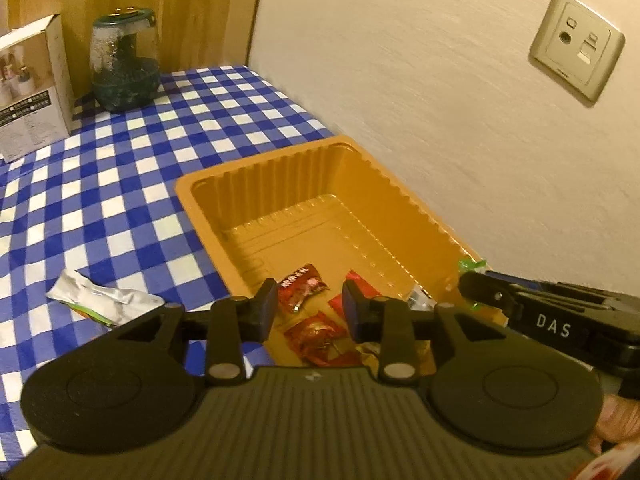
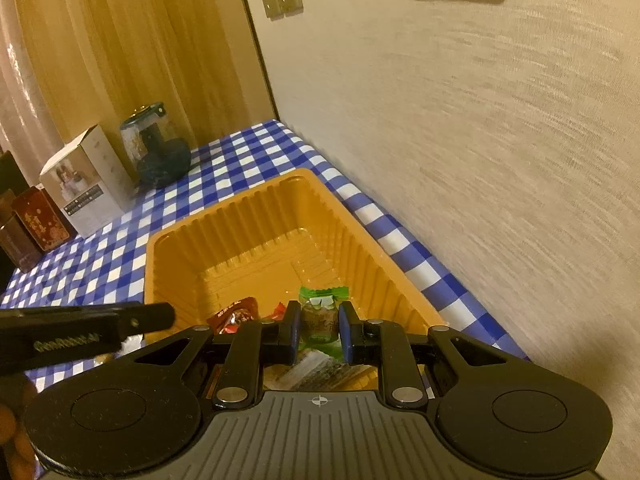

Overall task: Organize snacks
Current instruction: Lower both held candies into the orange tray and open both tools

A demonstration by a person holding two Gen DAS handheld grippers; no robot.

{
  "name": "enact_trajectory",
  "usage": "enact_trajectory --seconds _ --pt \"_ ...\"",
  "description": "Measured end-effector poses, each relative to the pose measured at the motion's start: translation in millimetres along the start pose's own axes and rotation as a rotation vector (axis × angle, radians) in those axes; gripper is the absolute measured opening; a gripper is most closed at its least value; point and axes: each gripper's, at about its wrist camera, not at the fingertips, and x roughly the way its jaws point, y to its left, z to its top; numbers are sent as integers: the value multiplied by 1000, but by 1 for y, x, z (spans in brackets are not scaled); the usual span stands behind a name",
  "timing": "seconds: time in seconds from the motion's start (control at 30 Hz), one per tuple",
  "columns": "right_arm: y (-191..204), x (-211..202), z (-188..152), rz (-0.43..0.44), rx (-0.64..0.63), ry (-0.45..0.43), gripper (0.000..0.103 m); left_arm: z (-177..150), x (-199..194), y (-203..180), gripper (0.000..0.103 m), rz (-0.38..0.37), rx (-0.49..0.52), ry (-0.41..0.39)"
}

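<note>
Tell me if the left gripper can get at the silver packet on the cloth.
Probably yes. The silver packet lies alone on the checked cloth, outside the tray and just to the left of the left gripper, whose jaws are empty and open. Nothing lies between them.

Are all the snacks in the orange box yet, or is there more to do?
Not yet. Done: a few red snack packets already lie in the orange tray. In hand: the right tool is shut on a green-wrapped snack above the tray. The left tool is open and holds nothing. Left: a silver packet lies on the checked tablecloth beside the tray.
</note>
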Motion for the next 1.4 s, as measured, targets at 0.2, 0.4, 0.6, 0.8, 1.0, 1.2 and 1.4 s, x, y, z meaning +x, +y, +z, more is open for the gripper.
enact_trajectory --seconds 0.2,0.4,0.6,0.8,1.0,1.2,1.4 --pt "2 3 0 9 5 7 20 -3 -8 6 32 18 9 -8" --pt "6 4 4 19 7 2 20 -7 -14 9 33 16 7 -11" --pt "10 7 8 51 20 -16 21 -9 -15 12 39 17 8 -10" --pt "4 5 8 74 82 -36 54 -13 -21 17 54 28 4 -11" --pt "0 -9 3 60 112 -36 54 -22 -34 21 62 52 0 -19" --pt "8 -32 -11 47 106 -29 55 -36 -58 23 78 68 -20 -31" --pt "22 -55 -29 52 103 -7 56 -51 -86 26 90 89 -47 -28"
